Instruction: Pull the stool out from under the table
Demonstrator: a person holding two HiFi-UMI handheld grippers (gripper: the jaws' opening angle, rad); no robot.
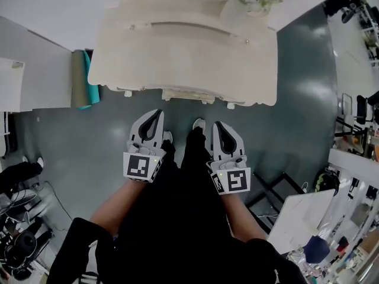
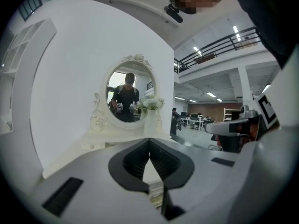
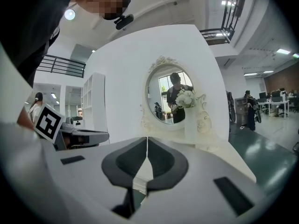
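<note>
Cream stool (image 1: 185, 94) sits tucked under the worktop (image 1: 177, 52), ahead of left tongs (image 1: 157, 115) and right tongs (image 1: 215, 126). Both are pinched closed and empty; reaching in that way could shove it deeper.

Your white left gripper (image 1: 159, 113) and white right gripper (image 1: 215, 125) hover side by side, jaws together, near the front edge of the cream carved worktop (image 1: 177, 58).
</note>
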